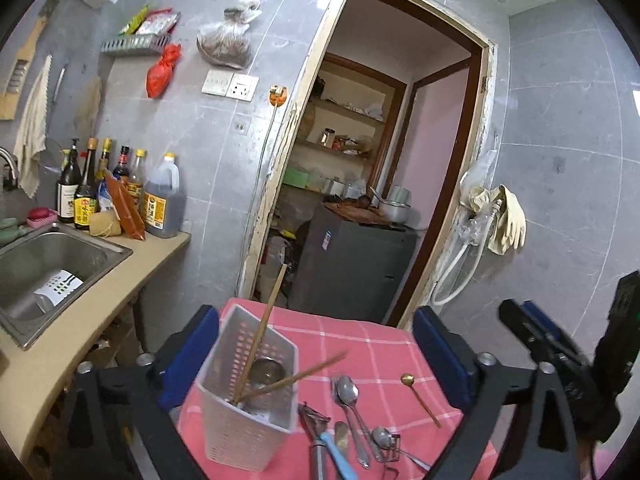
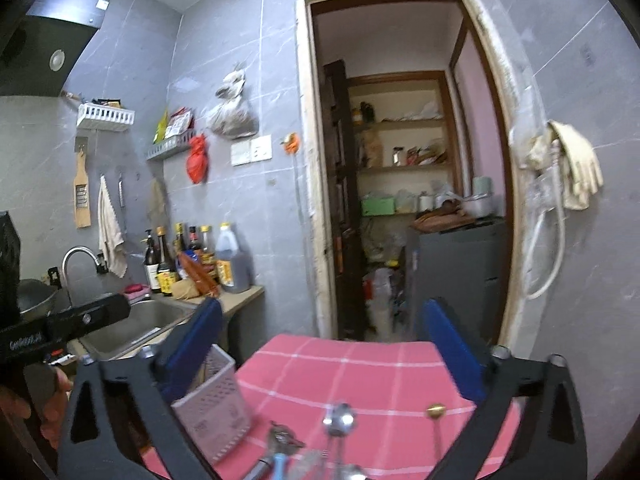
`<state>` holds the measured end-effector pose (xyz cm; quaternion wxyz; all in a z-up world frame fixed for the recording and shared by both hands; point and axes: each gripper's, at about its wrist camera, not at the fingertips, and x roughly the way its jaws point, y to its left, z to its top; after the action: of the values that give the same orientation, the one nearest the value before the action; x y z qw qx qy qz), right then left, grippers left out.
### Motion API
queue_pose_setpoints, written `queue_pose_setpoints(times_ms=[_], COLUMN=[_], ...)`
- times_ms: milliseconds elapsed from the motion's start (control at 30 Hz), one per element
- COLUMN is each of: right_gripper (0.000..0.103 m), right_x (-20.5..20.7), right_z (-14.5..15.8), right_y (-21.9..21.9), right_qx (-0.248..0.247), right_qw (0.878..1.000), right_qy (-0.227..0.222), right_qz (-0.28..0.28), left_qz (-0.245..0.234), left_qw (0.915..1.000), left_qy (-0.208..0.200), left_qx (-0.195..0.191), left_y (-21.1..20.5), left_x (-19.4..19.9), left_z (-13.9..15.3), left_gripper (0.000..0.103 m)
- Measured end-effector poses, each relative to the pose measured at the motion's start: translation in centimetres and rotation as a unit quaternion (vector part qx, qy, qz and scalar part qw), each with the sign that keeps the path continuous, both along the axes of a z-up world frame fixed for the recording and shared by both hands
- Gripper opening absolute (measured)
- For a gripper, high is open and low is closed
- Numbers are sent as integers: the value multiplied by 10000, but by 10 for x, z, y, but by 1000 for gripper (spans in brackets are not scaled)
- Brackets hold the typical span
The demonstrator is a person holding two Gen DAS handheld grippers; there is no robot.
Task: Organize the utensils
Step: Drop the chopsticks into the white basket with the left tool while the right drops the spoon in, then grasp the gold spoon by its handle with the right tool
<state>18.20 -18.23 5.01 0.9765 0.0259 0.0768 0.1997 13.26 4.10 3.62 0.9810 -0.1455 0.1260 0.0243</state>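
White slotted holder (image 1: 244, 396) upright, two chopsticks (image 1: 262, 332) leaning (both wooden).

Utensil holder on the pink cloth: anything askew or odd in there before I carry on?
The white utensil holder stands upright, but the two chopsticks in it splay apart, one steep, one leaning low toward the spoons lying loose on the checked cloth. Nothing looks spilled or broken.

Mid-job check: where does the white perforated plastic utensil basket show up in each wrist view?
Left wrist view: the white perforated plastic utensil basket stands low and left of centre on the pink checked tablecloth, holding wooden chopsticks.
Right wrist view: the basket sits lower left, partly behind that gripper's left finger.
Shared landmark: the open doorway beyond the table.
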Motion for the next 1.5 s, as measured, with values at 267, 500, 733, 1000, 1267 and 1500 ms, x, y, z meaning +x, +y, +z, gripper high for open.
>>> queue_pose_setpoints(times_ms=[267, 500, 733, 1000, 1267, 1500], right_gripper=[102, 102, 93, 60, 36, 33], right_x=[-1, 26, 76, 135, 190, 203], right_z=[-14, -69, -132, -185, -218, -229], right_y=[-50, -78, -93, -85, -63, -42], right_qx=[-202, -341, -357, -636, -850, -1061], right_qw=[9997, 9962, 9793, 9536, 9217, 9079], right_qy=[154, 788, 1954, 2910, 3767, 4034], right_qz=[-72, 138, 393, 435, 375, 414], left_qz=[202, 194, 390, 757, 943, 867], left_qw=[9991, 9955, 9875, 9671, 9496, 9393], left_qy=[204, 818, 1511, 2427, 2974, 3287], left_qx=[321, 427, 231, 57, -289, -464], left_y=[-58, -88, -92, -85, -72, -65], left_x=[-11, 1, 28, 60, 83, 98], left_z=[-29, -74, -110, -144, -165, -177], left_gripper=[103, 103, 100, 68, 53, 51])
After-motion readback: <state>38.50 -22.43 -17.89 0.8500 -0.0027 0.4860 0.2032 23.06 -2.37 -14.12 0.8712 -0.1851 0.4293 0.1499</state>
